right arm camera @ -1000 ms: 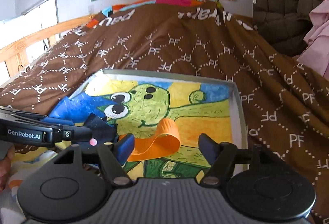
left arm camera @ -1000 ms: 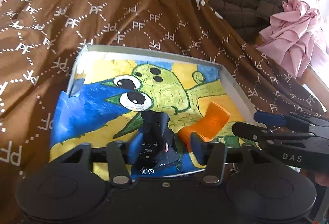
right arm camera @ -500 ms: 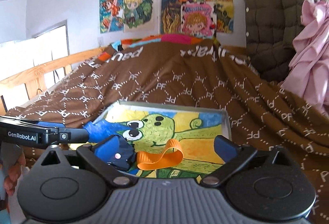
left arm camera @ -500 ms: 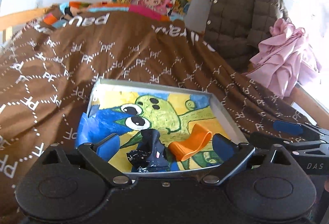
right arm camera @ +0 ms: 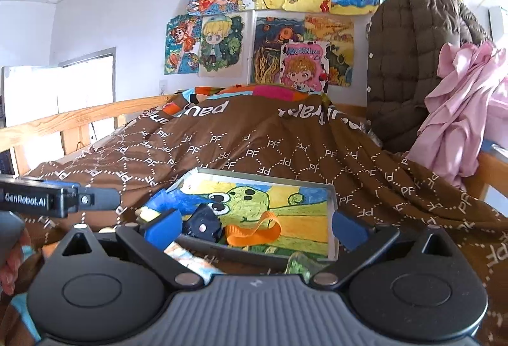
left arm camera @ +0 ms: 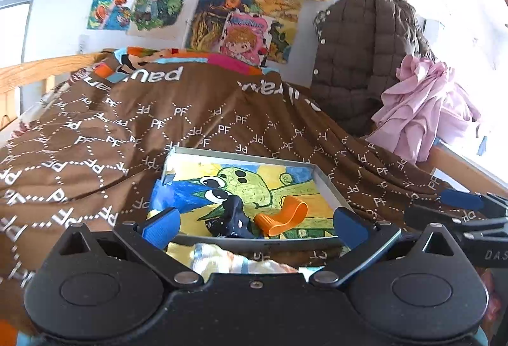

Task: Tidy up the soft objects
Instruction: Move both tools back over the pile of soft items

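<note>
There, in a shallow tray (left arm camera: pixel 327 184) lined with a cartoon drawing on the brown bedspread (left arm camera: pixel 127 136), lay two soft things side by side: on the left a crumpled dark navy cloth (left arm camera: pixel 233 217) with small pale print, and just right of it a looped orange strap (left arm camera: pixel 282 215). The left hand-held gripper (left arm camera: pixel 254 223) had just been opening and stood wide apart, nothing between its blue pads. The right hand-held gripper (right arm camera: pixel 254 225) likewise had just opened, empty. The tray's near edge was hidden behind both; the cloth's print was unreadable.
</note>
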The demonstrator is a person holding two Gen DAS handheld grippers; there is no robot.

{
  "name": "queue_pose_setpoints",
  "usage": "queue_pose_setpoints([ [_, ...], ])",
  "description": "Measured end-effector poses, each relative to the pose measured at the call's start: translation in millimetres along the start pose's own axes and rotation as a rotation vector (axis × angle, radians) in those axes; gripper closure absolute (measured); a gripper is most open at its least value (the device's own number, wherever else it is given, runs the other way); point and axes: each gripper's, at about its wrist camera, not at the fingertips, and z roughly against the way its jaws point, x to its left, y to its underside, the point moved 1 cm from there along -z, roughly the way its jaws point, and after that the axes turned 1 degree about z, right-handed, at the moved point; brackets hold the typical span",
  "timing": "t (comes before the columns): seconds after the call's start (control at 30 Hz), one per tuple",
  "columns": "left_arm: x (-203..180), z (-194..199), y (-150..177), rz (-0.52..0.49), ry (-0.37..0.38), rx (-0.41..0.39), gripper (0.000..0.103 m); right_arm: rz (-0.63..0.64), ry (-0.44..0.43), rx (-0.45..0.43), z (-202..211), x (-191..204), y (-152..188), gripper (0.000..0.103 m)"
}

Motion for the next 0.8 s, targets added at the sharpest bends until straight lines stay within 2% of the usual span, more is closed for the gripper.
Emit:
queue_pose_setpoints([
  [0.3,-9.1,41.8,30.6,-0.012,0.007,0.011,0.001,0.051,0.035,0.002,39.5,19.6,28.4,0.0],
  [0.43,-9.8,50.0,45.5,-0.021,0.021,0.046,0.001,0.073,0.058,0.029,50.0,22.6,40.7,0.0],
  [0.57,-13.0,55.0,62.9,-0.072,0.037,0.085,0.001,0.086,0.077,0.064,57.9,21.7,55.4,0.0],
  [0.8,-15.8,60.4,92.6,-0.157,0.063,0.172,0.001,0.046,0.051,0.14,51.0,10.7,72.1,0.0],
])
